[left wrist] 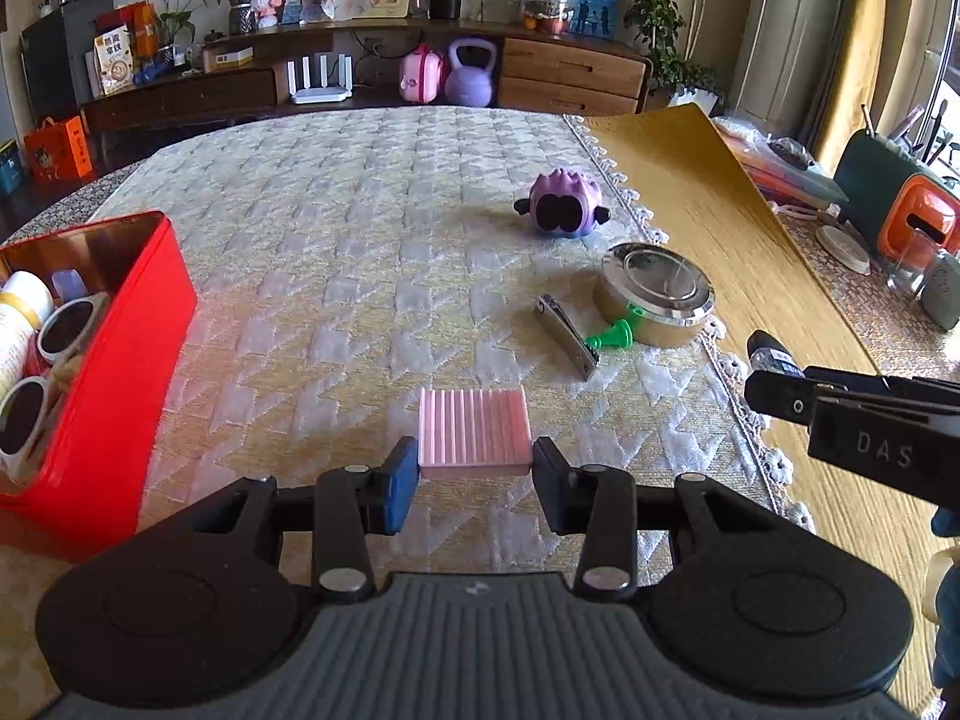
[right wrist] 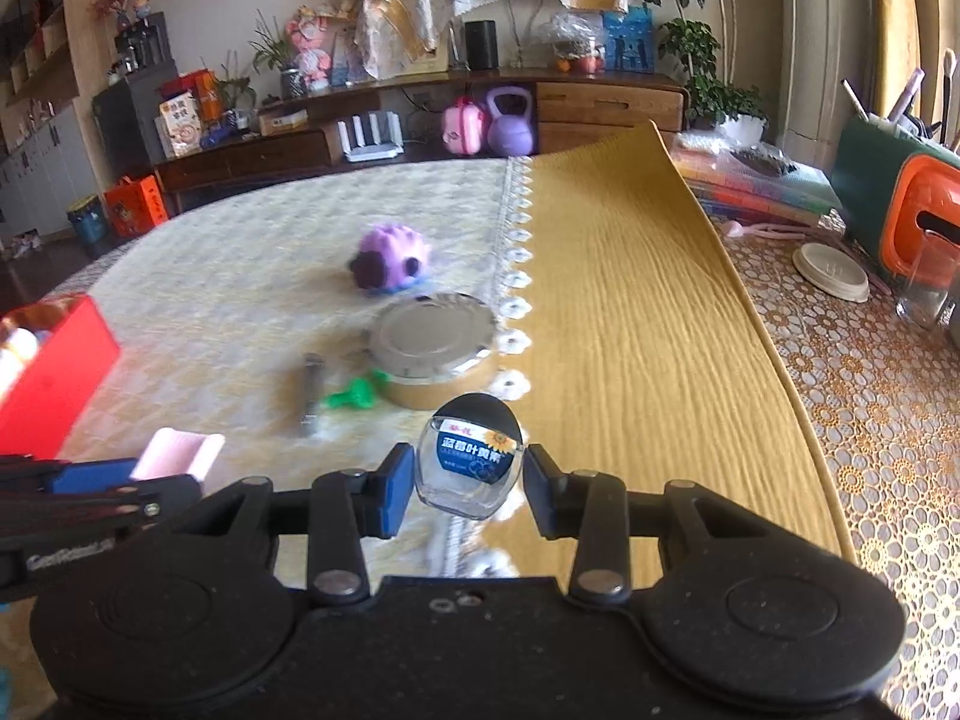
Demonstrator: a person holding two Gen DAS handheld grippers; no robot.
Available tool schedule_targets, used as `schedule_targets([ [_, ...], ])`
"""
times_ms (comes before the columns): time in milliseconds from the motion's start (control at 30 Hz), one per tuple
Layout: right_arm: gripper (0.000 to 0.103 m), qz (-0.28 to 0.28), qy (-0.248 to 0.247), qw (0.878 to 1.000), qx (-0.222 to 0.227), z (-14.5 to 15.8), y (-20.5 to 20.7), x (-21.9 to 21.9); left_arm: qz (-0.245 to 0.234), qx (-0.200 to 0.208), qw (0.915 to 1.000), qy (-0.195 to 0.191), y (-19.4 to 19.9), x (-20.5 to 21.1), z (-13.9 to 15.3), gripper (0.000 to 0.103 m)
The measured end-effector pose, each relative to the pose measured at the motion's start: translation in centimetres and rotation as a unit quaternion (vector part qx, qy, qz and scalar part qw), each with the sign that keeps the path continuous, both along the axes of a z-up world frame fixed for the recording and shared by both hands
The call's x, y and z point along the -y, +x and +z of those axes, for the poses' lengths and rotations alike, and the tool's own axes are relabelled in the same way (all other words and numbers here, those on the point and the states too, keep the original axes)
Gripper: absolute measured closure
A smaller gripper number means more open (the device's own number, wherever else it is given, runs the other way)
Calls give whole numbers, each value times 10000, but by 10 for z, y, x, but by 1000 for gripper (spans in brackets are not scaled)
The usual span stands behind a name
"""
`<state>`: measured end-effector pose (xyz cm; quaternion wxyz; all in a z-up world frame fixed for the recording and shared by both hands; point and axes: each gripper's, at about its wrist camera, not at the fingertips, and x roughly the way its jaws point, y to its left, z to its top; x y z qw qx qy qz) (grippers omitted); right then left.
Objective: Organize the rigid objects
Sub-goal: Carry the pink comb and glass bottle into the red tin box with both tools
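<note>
Over the pale patterned tablecloth [left wrist: 336,252], the left gripper [left wrist: 475,474] has its fingers partly closed and clamped on the near end of a ribbed pink block [left wrist: 474,429], which juts forward from between the pads. Beside it on the right, the right gripper [right wrist: 468,483] grips a small glass bottle [right wrist: 471,468] with a black cap, held tilted between its pads; a red box [left wrist: 114,360] sits on the left

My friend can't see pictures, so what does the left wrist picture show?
The left tool grips a pink ribbed block above a patterned tablecloth. A red box sits to the left; a purple toy, round tin and nail clipper lie ahead.
</note>
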<state>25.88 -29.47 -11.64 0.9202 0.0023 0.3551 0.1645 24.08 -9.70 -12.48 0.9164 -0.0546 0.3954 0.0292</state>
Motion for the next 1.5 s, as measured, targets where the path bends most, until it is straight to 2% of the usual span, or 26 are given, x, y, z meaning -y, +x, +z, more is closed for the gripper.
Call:
schedule_targets([
  [400,64,592,213,9978,222,46,-45,-39,-19,100,9998,-178,-31,-42,41,62],
  [600,64,938,216,9949,312,62,-63,-71,124,187,9993,-313,-46,-75,60,62],
  [867,64,1364,165,9897,409,77,-78,-121,332,294,9986,-277,-61,-126,77,62],
  [1200,64,1970,-13,9787,576,89,-83,-186,606,290,9975,-207,-60,-190,82,62],
  [1500,64,2205,-211,9738,514,79,-71,-235,697,176,9974,-100,-33,-232,74,62],
])
